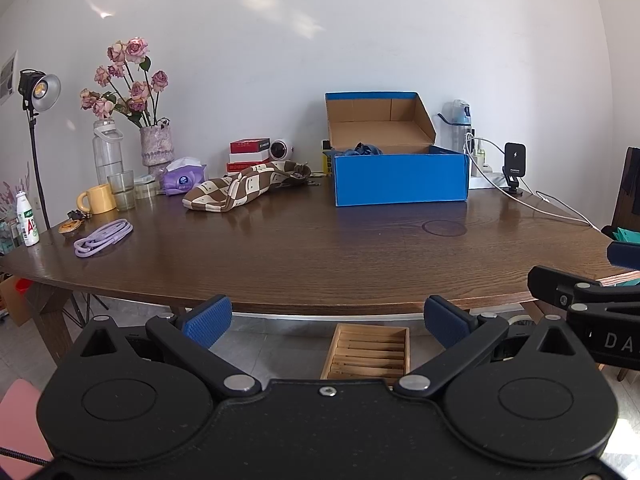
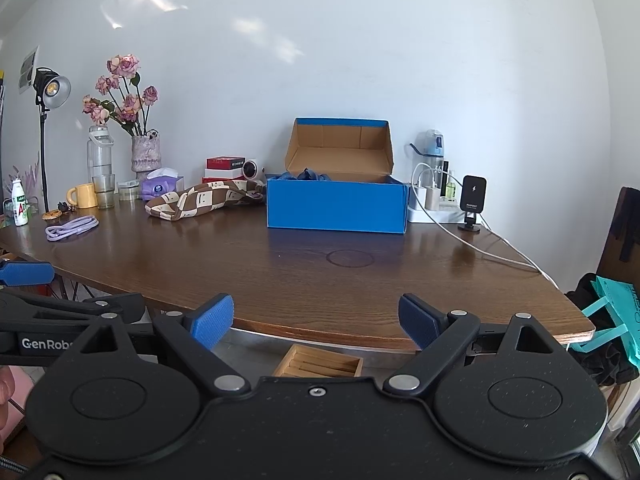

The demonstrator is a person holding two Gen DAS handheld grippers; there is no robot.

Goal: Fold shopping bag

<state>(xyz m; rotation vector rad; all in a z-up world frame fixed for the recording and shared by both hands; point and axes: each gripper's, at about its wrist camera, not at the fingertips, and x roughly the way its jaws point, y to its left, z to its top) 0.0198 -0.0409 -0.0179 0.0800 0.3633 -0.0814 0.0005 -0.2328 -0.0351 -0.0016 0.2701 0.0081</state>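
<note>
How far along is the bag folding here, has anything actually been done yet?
Nothing looks done. The checkered bag lies crumpled and unfolded on the wooden table, left of the blue box. Nothing is in hand: the left gripper and right gripper are both open and empty, at the table's near edge, far from the bag. Reaching, grasping and all folding remain.

Blue cloth pokes above the box wall; the rest of it is hidden inside, so its shape cannot be told. Right of the box, the teal bag is cut off by the right-wrist picture's edge. Left of the box, print on the red cartons is too small to read. In the left-wrist view the right gripper runs off the right edge, its fingers partly unseen.
</note>
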